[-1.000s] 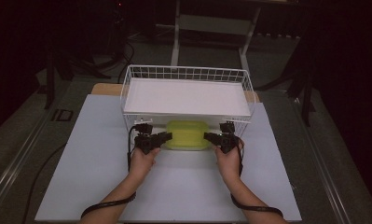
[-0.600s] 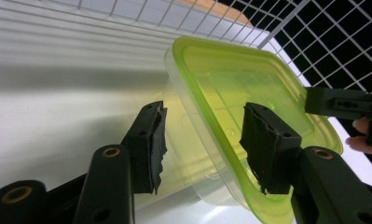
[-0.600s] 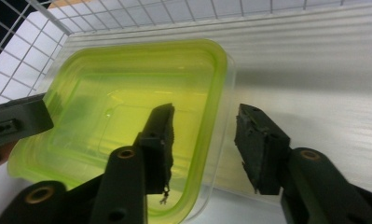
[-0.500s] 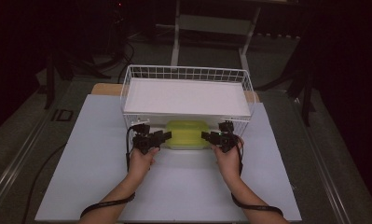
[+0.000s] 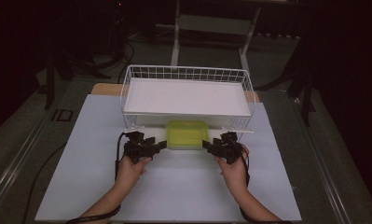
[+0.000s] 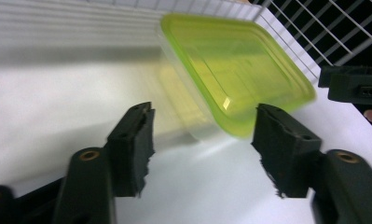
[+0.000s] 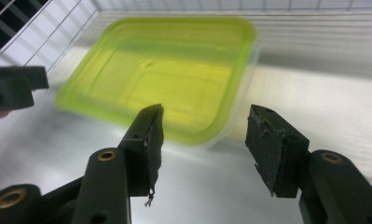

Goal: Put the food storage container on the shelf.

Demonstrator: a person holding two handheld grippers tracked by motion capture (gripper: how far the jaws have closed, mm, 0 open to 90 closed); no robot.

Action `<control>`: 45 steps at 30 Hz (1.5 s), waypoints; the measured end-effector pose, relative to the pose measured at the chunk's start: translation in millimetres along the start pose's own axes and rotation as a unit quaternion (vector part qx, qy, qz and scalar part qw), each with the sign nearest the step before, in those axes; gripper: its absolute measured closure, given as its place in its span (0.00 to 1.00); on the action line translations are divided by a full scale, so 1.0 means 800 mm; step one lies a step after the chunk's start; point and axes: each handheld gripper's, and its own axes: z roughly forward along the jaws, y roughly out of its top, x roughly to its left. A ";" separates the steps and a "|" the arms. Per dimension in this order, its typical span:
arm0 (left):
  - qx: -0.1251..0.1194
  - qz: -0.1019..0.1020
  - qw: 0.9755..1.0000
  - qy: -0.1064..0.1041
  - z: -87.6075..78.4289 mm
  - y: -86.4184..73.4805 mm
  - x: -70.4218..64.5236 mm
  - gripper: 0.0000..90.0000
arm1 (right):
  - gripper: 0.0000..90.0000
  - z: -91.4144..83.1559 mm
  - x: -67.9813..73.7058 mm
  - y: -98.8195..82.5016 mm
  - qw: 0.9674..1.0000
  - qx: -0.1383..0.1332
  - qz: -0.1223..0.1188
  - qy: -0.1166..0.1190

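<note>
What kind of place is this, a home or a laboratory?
Probably a lab or recording studio: a white table under dark surroundings, metal stands behind it, and only a wire basket and a green-lidded container staged on it.

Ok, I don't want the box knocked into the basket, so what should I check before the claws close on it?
1. Left claw open: ok, jaws apart.
2. Right claw open: ok, jaws apart.
3. Nothing gripped yet: ok, the green-lidded container sits free on the table, between the two claws.
4. Box edge inside each claw's gap: not ok, both gripper views show the box ahead of the jaw tips, not between them.
5. Clearance from the wire basket: cannot tell, the box's far side lies at the basket's front wall.
6. Lid seated: cannot tell, motion blur hides the rim.
</note>
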 end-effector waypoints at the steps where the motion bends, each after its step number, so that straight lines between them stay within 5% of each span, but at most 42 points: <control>1: 0.002 0.005 1.000 0.003 -0.005 -0.002 -0.001 0.41 | 0.51 -0.003 0.004 -0.003 1.000 0.000 -0.004 0.002; 6: 0.008 0.039 0.999 -0.026 -0.023 -0.015 -0.008 0.30 | 0.54 -0.007 0.023 -0.018 0.999 0.020 -0.026 0.012; 9: 0.004 0.049 0.999 -0.020 -0.030 -0.022 -0.010 0.22 | 0.56 -0.003 0.032 -0.024 0.999 0.029 -0.038 0.012; 14: 0.006 0.096 0.994 -0.042 -0.038 -0.037 -0.014 0.05 | 0.60 0.009 0.041 -0.029 0.998 0.041 -0.047 0.012; 17: 0.001 0.119 0.992 -0.033 -0.037 -0.042 -0.016 0.02 | 0.64 0.016 0.047 -0.032 0.997 0.046 -0.053 0.010; 26: 0.000 0.119 0.993 -0.027 -0.033 -0.049 -0.009 0.02 | 0.97 0.044 0.064 -0.035 0.995 0.071 -0.063 0.013; 32: -0.008 0.089 0.995 -0.039 -0.034 -0.052 0.001 0.02 | 1.00 0.056 0.063 -0.030 0.996 0.069 -0.060 0.001; 35: -0.009 0.109 0.994 -0.025 -0.034 -0.054 -0.001 0.02 | 1.00 0.065 0.058 -0.023 0.996 0.063 -0.057 -0.007; 45: -0.010 0.121 0.992 -0.021 -0.033 -0.052 -0.006 0.02 | 1.00 0.081 0.053 -0.008 0.998 0.050 -0.047 -0.016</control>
